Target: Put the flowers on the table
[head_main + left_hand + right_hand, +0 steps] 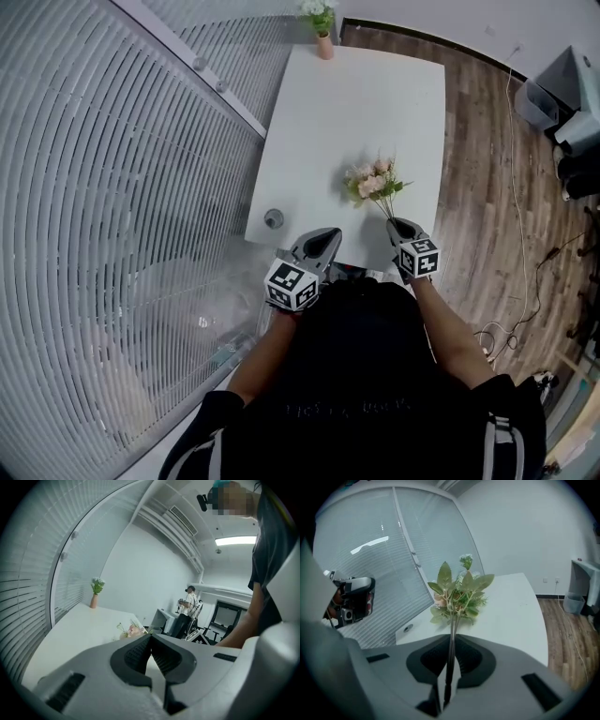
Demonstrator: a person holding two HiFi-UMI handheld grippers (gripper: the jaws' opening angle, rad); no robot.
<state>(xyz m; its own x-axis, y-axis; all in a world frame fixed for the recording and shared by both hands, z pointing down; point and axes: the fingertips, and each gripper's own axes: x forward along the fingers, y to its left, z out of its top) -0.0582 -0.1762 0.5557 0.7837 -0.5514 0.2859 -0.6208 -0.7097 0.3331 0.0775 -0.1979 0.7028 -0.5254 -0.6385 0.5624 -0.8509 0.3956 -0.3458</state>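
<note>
The dark pads (430,660) of the right gripper (451,640) are squeezed tight on the thin stems (451,630) of the flowers (458,592), so the bunch cannot slip or spin. The grip is low on the stems. That leaves the pink blooms and green leaves free at the top, where nothing squashes them. The bunch sticks out away from the person and leans over the table (375,103), just past its near edge and closer to the near right corner. It looks like the flowers hang a little above the white top, but from the head view it is hard to be sure that no leaf touches it. I think they are held this way so they can be lowered gently and laid down with the blooms pointing to the middle of the table. The left gripper (151,640) has its jaws pressed together with nothing in them. It waits by the near edge, just to the left of the other one, out of the way, because one gripper is enough for such a light bunch. A small round thing (273,218) sits close to the near left corner, so the open spot in front of the flowers is the better place to put them. A little pot with a plant (322,36) stands at the far left corner, well apart from all this. Blinds (112,187) run along the left edge of the table, and wood floor (478,169) shows past the right edge.
</note>
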